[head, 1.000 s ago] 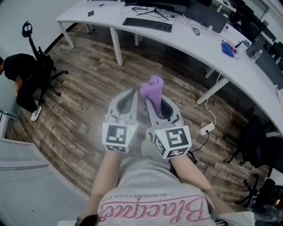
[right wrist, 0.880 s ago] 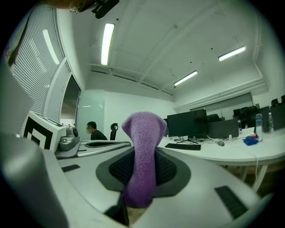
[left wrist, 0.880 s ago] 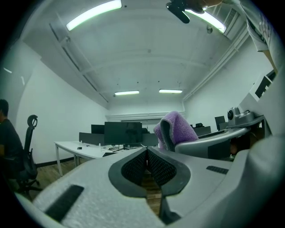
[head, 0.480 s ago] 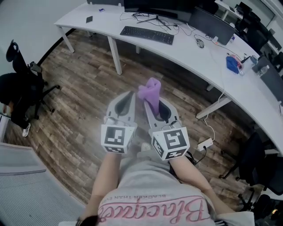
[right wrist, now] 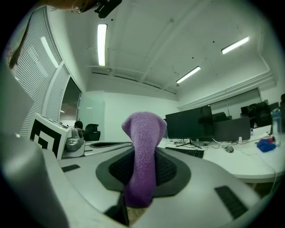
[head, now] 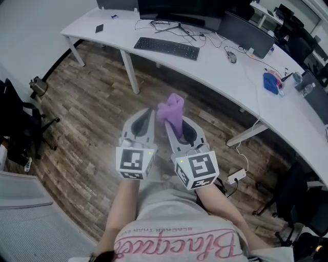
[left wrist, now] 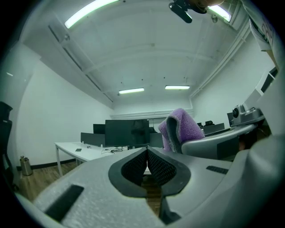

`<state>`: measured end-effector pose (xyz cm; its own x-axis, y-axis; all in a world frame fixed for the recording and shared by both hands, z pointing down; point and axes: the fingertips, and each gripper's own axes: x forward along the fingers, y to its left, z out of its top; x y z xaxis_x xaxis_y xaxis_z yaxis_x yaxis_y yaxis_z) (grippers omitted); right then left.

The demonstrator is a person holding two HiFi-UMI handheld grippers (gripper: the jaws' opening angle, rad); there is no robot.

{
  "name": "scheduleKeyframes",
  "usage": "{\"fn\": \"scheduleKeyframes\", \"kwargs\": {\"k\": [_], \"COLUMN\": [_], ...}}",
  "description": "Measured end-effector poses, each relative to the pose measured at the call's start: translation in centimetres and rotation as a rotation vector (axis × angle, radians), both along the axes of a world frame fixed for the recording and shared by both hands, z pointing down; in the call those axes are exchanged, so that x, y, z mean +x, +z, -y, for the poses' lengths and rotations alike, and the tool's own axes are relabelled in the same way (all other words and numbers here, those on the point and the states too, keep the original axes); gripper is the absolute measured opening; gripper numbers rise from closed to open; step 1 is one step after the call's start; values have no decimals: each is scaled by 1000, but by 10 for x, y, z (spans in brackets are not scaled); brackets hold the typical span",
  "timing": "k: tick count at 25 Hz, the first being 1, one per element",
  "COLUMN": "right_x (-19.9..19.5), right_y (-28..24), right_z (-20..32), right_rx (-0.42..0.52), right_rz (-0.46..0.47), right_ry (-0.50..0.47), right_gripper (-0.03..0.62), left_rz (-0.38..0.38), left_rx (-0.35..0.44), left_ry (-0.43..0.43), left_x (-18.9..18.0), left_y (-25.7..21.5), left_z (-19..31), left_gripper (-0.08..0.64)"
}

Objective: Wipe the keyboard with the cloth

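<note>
A black keyboard [head: 166,48] lies on the long white desk [head: 215,66] far ahead; it also shows as the keyboard [right wrist: 187,152] in the right gripper view. My right gripper [head: 171,120] is shut on a purple cloth [head: 170,110], which sticks up between its pads as the cloth [right wrist: 142,151]. My left gripper [head: 147,116] is beside it, jaws shut with nothing between them; from the left gripper view [left wrist: 147,153] the cloth [left wrist: 180,129] shows to the right. Both grippers are held over the wooden floor, well short of the desk.
Monitors [head: 179,7], cables, a mouse [head: 231,57] and a blue object [head: 271,82] sit on the desk. A white desk leg [head: 129,74] stands ahead. An office chair [head: 18,128] is at the left, a power strip [head: 237,176] lies on the floor at the right.
The view has shifted toward the desk; the keyboard appears nearer and lower in the head view. Both grippers stay shut, the cloth still in the right one.
</note>
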<state>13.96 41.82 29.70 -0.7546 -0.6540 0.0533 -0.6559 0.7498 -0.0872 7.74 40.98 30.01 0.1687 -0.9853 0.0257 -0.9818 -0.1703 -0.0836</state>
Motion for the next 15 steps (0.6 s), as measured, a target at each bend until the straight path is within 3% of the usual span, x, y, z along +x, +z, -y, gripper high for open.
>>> {"fn": "scheduleKeyframes", "kwargs": {"k": [15], "right_x": [-7], "right_y": [9], "right_z": [74], "right_rx": [-28], "right_rz": [-7], "right_ry": [39], "right_gripper": [92], "left_rz": [13], "left_rx": [-5], "left_ry": [39], "left_x": [-10], "left_y": [-1], "left_z": [79], "left_gripper": [6]}}
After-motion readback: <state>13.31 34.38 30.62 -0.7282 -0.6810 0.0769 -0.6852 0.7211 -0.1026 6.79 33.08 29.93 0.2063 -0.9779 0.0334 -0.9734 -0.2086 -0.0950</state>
